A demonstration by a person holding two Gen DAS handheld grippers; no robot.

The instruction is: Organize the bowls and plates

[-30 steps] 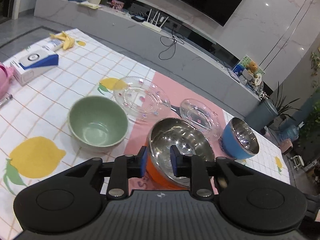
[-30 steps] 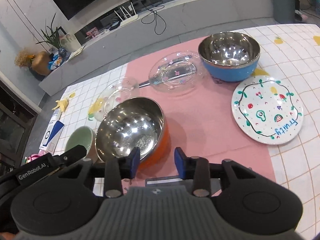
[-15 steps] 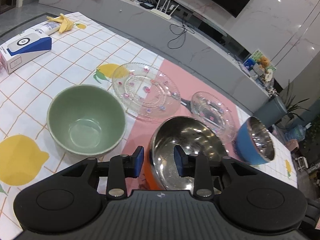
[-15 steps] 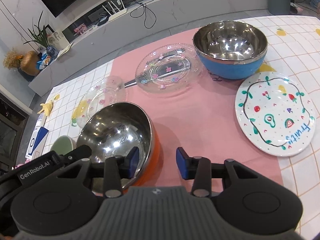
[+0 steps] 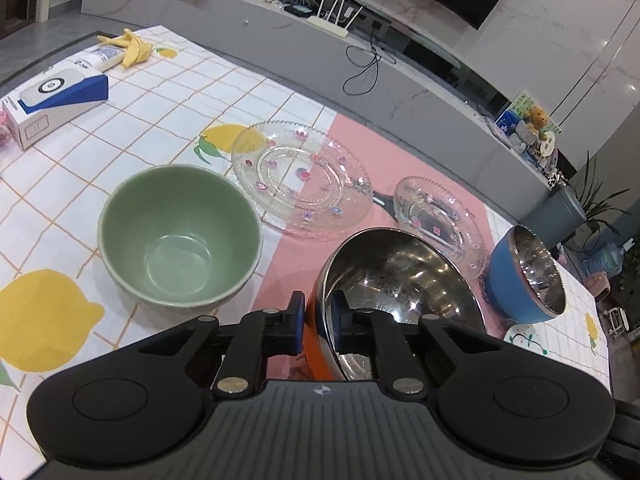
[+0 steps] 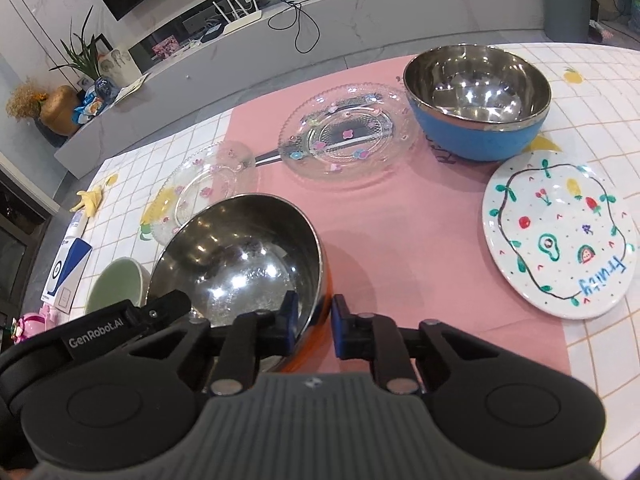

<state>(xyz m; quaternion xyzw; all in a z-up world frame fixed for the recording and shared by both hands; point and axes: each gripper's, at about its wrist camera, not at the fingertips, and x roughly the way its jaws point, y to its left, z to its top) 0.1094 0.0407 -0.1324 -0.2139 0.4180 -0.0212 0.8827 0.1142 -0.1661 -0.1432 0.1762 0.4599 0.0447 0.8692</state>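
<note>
gripping the orange bowl [image 5: 400, 280] from two sides at once, both tools have just been closing onto its rim. the left gripper [image 5: 319, 326] pinches the near-left wall low in the left wrist view, one blue pad outside on the orange skin and one inside on the steel. the right gripper [image 6: 311, 326] does the same on the near-right wall, low centre of its own view. a two-point hold looks deliberate — the bowl is wide and slick, and a single pinch on a thin rim would likely let it swing.

around it: the green bowl [image 5: 180, 236] stands just left of it on the checked cloth, apart. the large glass plate [image 5: 300, 178] lies behind, upper centre, with the small glass plate [image 5: 438, 216] right of that and a dark utensil handle [image 5: 382, 200] poking out between them. the blue bowl [image 6: 478, 102] sits upper right in the right wrist view, close beside the fruit plate [image 6: 558, 236] at the right edge. a blue-and-white box [image 5: 52, 98] lies far upper left, out of play.

my guess is nesting comes next — either bowl is reachable, though the small glass plate lies close to the path toward the blue one.
</note>
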